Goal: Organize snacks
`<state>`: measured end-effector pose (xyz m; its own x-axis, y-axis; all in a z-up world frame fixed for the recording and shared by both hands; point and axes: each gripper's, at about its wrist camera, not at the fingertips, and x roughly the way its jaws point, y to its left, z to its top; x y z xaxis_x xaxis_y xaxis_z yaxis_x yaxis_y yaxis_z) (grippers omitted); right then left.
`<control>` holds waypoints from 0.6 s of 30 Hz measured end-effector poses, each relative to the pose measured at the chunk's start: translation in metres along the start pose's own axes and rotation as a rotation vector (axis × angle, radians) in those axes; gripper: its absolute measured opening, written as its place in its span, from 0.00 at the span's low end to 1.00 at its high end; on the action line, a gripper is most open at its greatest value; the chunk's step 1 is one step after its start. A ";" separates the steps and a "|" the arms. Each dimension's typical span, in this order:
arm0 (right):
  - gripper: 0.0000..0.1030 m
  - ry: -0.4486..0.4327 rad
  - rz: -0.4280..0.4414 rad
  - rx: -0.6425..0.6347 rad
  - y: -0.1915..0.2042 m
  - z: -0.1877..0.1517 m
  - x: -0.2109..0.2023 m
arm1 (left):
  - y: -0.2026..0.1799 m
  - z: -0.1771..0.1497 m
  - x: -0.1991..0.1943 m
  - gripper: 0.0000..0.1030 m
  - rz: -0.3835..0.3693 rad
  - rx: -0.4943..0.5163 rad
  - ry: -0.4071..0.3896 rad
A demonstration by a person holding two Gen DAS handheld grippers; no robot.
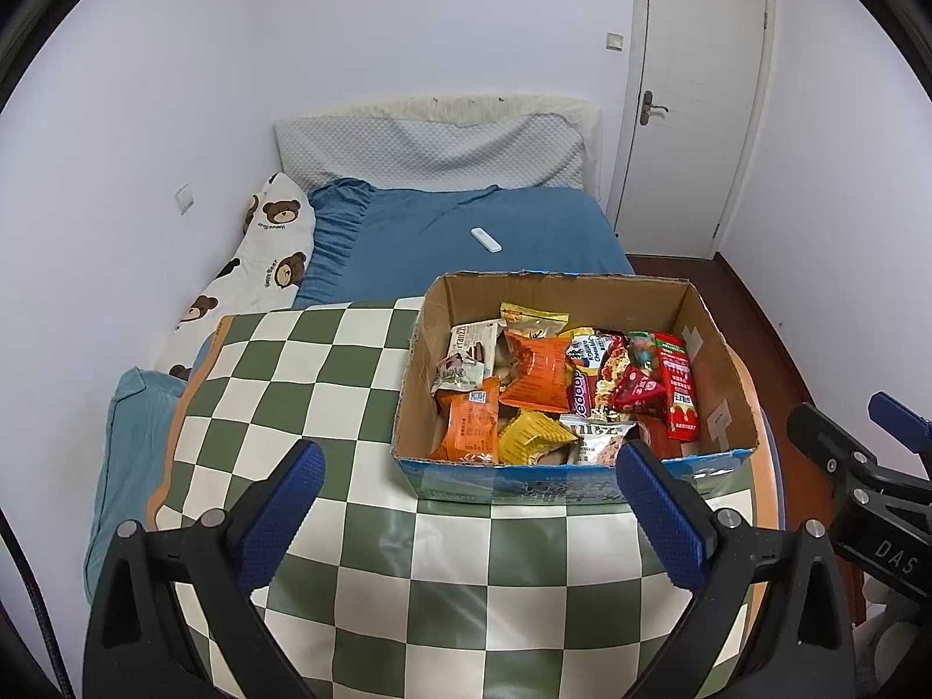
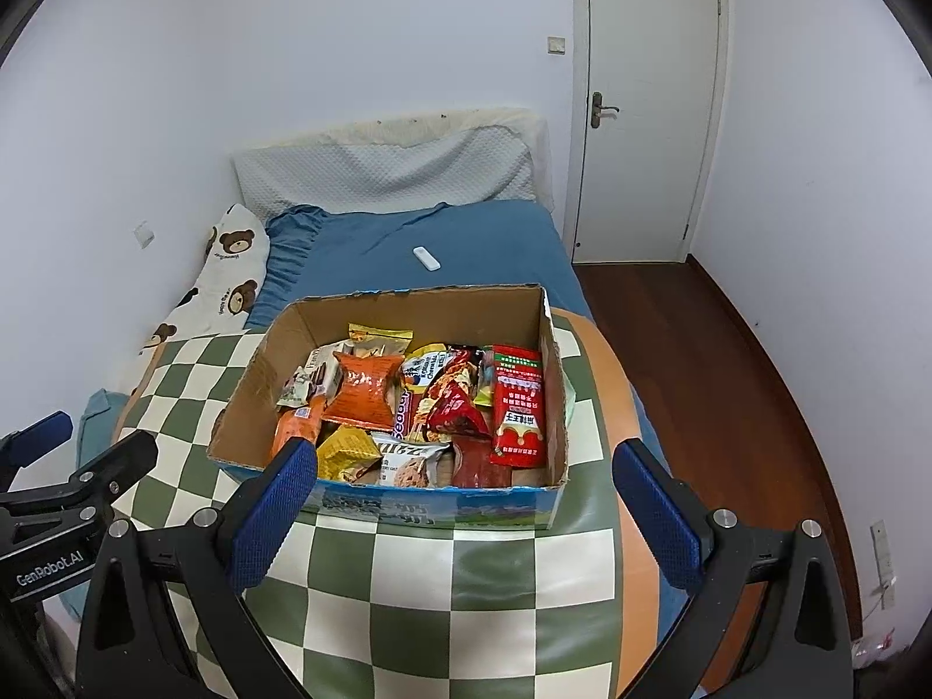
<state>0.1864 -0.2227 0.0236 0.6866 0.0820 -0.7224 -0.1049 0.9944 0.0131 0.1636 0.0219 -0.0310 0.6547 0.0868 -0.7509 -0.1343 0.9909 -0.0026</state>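
An open cardboard box [image 1: 722, 349] [image 2: 256, 373] sits on a green-and-white checkered mat [image 1: 326, 361] [image 2: 466, 582]. It holds several snack packets: an orange packet [image 1: 536, 370] [image 2: 367, 387], a tall red packet [image 1: 678, 390] [image 2: 518, 408], a yellow one [image 1: 530, 437] [image 2: 346, 451] and others. My left gripper [image 1: 472, 501] stands open, near the box's front left, nothing between its fingers. My right gripper [image 2: 463, 504] is open too, just in front of the box's front wall, empty. Each gripper shows at the edge of the other's view.
The mat lies on a bed with a blue sheet [image 1: 466, 233] [image 2: 466, 239]. A small white remote [image 1: 486, 240] [image 2: 426, 258] lies on the sheet behind the box. A bear-print pillow [image 1: 256, 268] lies at the left by the wall. A white door [image 2: 646, 99] and wooden floor [image 2: 728, 384] are at the right.
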 end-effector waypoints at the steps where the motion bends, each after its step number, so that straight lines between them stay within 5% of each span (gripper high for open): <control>1: 1.00 0.000 0.001 -0.001 0.000 0.000 0.000 | 0.000 -0.001 0.000 1.00 0.000 0.000 0.001; 18: 1.00 0.001 0.024 -0.002 0.001 0.000 -0.003 | -0.002 -0.001 -0.003 1.00 -0.001 -0.001 0.003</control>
<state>0.1843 -0.2216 0.0262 0.6828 0.1061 -0.7229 -0.1229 0.9920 0.0295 0.1609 0.0197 -0.0297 0.6524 0.0856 -0.7530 -0.1342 0.9909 -0.0037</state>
